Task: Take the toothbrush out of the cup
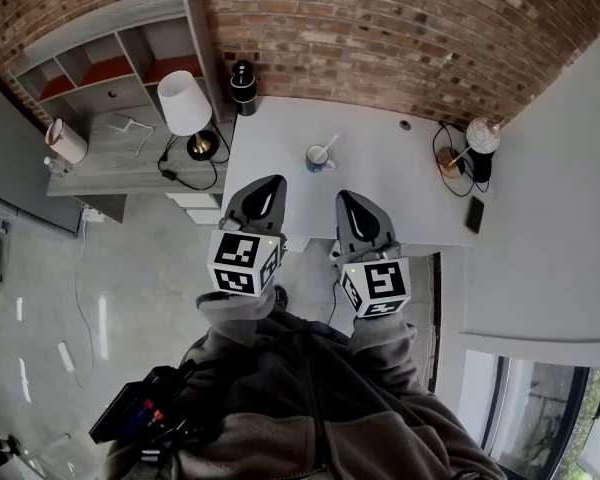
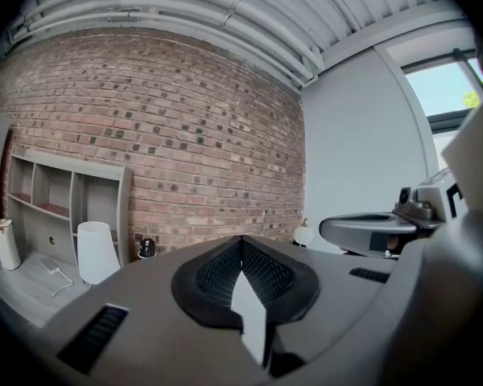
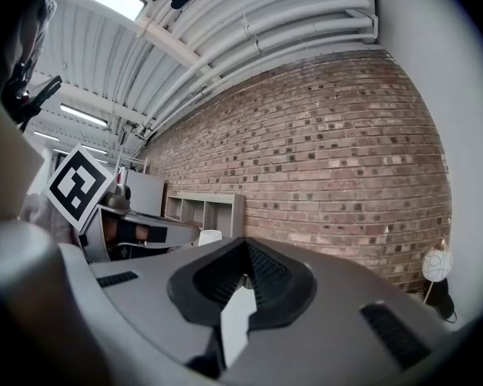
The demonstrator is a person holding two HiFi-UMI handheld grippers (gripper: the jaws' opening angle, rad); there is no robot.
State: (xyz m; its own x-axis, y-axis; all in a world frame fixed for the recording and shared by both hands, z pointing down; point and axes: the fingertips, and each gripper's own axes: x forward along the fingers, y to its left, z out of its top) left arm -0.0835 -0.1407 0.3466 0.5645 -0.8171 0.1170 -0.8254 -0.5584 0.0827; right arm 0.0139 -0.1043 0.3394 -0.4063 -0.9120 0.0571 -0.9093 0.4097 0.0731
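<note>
Closest to the camera is the person's grey sweatshirt (image 1: 300,388), both sleeves reaching forward. Beyond it, a brick wall (image 1: 380,28) runs across the back of the room, with a pale glossy floor (image 1: 130,268) below on the left. A white table (image 1: 380,198) stands against the wall, and a grey shelf unit (image 1: 110,88) with open compartments stands to its left. The left gripper (image 1: 264,190) and right gripper (image 1: 350,200) are held side by side over the table's near edge, each with a marker cube (image 1: 244,261) at its rear. In the left gripper view, the left gripper (image 2: 241,244) has its jaws closed tip to tip with nothing between them. The right gripper view shows the right gripper (image 3: 245,248) the same way, jaws together and empty. A lamp (image 1: 184,103) with a white shade stands on the shelf unit's low top, just beside the table's left end. A black bottle-shaped object (image 1: 242,86) stands at the table's far left corner. A blue cup (image 1: 317,159) sits on the table beyond the two grippers, well apart from both. The toothbrush (image 1: 326,149) is in it, leaning toward the right. A dark phone (image 1: 475,214) lies near the table's right edge.
</note>
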